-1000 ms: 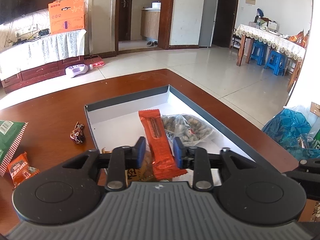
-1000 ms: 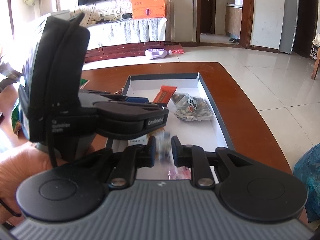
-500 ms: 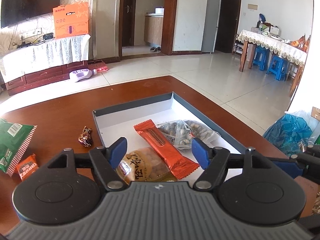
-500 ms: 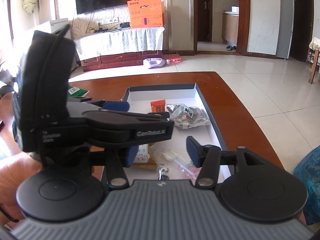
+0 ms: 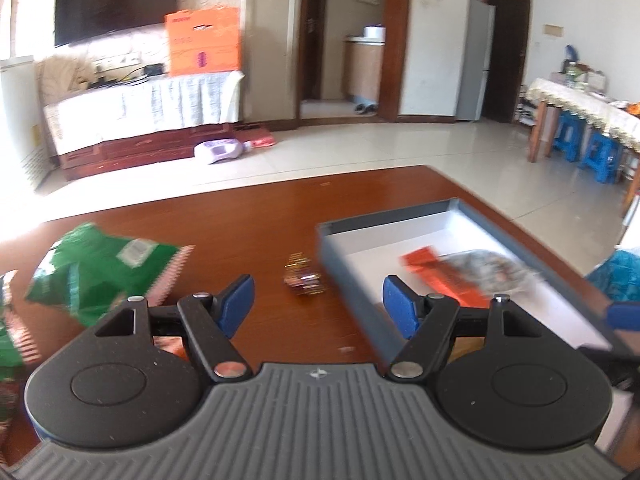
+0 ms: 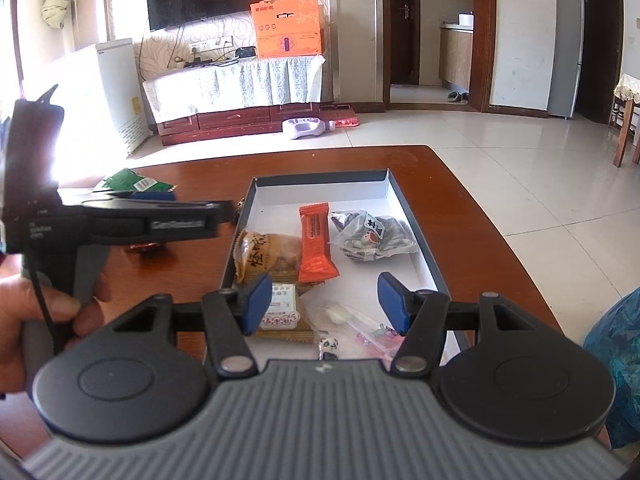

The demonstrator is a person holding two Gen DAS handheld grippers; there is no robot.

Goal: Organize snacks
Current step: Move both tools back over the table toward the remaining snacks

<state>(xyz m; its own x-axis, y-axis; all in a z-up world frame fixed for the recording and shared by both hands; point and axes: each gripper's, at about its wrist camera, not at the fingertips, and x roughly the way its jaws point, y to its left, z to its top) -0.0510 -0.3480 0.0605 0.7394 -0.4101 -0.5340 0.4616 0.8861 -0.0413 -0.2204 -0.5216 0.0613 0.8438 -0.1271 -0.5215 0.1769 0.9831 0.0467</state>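
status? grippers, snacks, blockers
Left gripper open, empty, aimed at gold candy on the table. Right gripper open, empty, over tray. Orange bar in tray. Nothing blocking.

— How are the grippers?
— The left gripper (image 5: 316, 304) has its jaws spread wide, nothing between them. A hand (image 6: 36, 320) holds its grip.
— The other?
— The right gripper (image 6: 322, 304) has just opened too, its blue pads (image 6: 256, 300) apart, pinching nothing.

- Table (image 6: 460, 200): polished reddish wood, glossy.
- Tray (image 6: 424, 240): matt grey card walls, smooth white floor.
- Orange bar wrapper (image 6: 316, 240): glossy plastic film.
- Nut bag (image 6: 372, 236): clear crinkled plastic.
- Right gripper (image 6: 320, 304): matt black plastic, ribbed grey housing.
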